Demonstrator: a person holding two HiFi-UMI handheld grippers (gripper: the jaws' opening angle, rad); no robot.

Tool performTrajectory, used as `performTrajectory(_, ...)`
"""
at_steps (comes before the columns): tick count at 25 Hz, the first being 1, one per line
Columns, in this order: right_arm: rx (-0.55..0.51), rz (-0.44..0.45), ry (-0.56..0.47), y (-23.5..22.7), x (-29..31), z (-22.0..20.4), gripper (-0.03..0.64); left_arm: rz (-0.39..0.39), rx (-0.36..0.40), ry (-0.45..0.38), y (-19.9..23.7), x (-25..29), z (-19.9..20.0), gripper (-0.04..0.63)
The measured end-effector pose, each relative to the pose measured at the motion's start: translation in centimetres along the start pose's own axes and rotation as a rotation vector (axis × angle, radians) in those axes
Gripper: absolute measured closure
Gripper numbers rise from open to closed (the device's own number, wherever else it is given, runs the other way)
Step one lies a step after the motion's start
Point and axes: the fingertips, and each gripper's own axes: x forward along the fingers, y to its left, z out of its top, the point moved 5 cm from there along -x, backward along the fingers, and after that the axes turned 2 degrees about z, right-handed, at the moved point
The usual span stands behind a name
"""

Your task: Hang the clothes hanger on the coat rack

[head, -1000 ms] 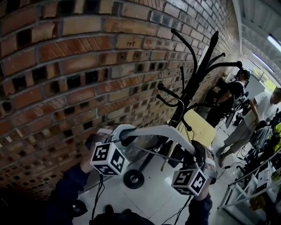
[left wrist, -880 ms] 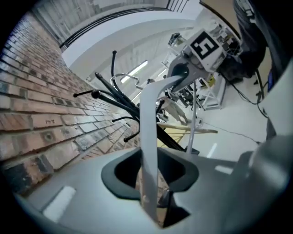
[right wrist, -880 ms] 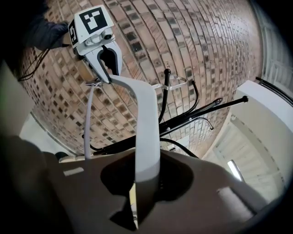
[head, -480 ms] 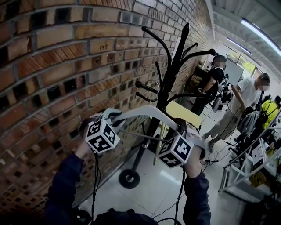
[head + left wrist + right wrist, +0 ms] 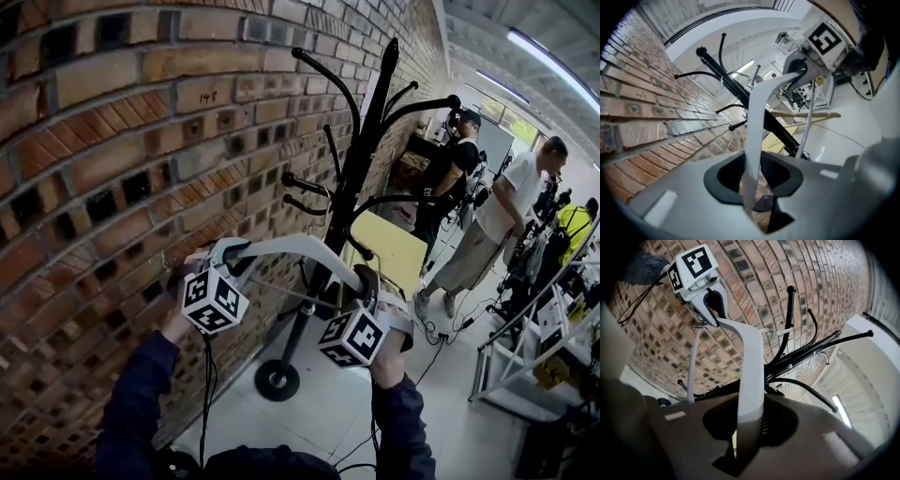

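Holding the hanger [image 5: 300, 251] by both ends, off the floor [image 5: 328, 417] and roughly level. The left gripper [image 5: 232, 261] is clamped on the end nearest the brick wall [image 5: 103, 141], and the right gripper [image 5: 373, 284] is clamped on the opposite end.

Left gripper view: the pale hanger arm [image 5: 757, 122] runs straight between the jaws and is pinched there. It then curves up to the right gripper [image 5: 802, 70] at the far tip.

Right gripper view is the mirror of that. The arm [image 5: 752, 366] is clenched between the jaws, with the left gripper [image 5: 712, 298] on the far end. The hanger's thin lower bar [image 5: 691, 366] drops from that end.

The black coat rack [image 5: 361, 178] stands on the floor just beside the wall, directly behind the hanger. In the head view the hanger sits below the rack's curved prongs [image 5: 328, 80] and across its pole. It isn't hung on any prong.

The metal hook [image 5: 774, 331] shows close to an upright prong in the right gripper view; contact can't be told.

Two people [image 5: 502, 220] stand well apart from the rack, further along the wall.
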Motion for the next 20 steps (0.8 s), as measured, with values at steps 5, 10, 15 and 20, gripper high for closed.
performTrajectory(5,0.031,-0.031,-0.025,-0.3,0.2,-1.1,0.469,0.026,-0.051,-0.038,-0.3,0.7,-0.2,0.437)
performTrajectory(10,0.049,-0.048,-0.027,-0.6,0.6,-2.4,0.408,0.029,-0.076,-0.061,-0.9,1.0,-0.3,0.411)
performTrajectory(15,0.015,0.022,0.04,1.2,3.0,-4.5,0.411,-0.039,-0.087,-0.023,-2.3,3.3,-1.2,0.414)
performTrajectory(20,0.029,0.055,0.058,2.8,4.6,-6.2,0.413,-0.09,-0.112,-0.005,-4.1,4.3,-2.3,0.416)
